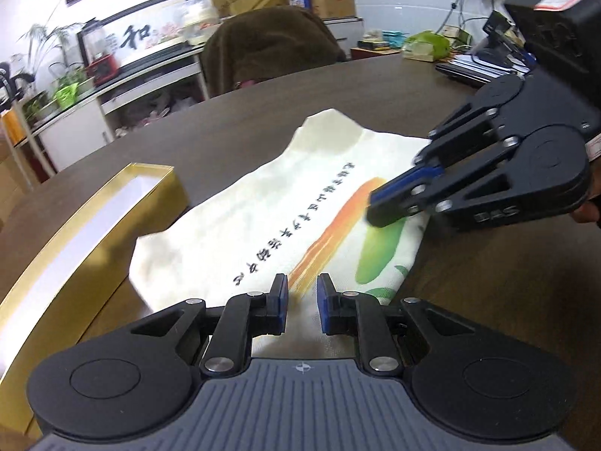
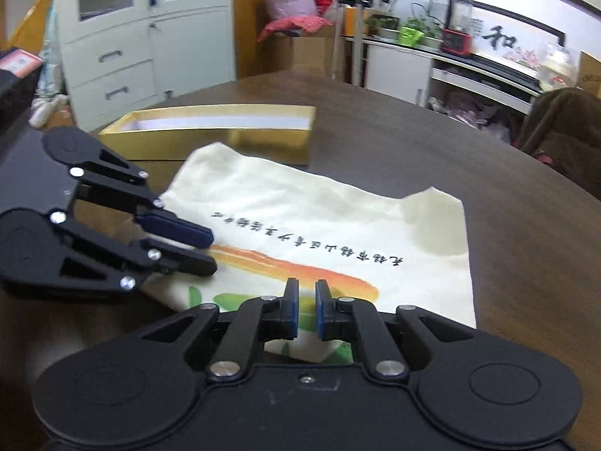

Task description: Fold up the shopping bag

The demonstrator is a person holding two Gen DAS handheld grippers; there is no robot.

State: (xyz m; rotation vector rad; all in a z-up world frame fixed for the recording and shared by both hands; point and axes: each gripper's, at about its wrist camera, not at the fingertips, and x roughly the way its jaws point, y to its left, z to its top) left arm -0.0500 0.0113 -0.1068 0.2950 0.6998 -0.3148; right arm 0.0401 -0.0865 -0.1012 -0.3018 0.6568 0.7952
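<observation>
Shopping bag (image 1: pixel 263 221) flat on table (image 1: pixel 233 127), beneath both my grippers.
My left gripper (image 1: pixel 302 297) is slightly parted and empty; my right gripper (image 2: pixel 307 302) is clenched on nothing.

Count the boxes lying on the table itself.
1: an open gold box on the brown table, just beyond the cream shopping bag. The table's far cluttered end could hide more.

"和" on framed scroll (image 1: pixel 137 37).
</observation>
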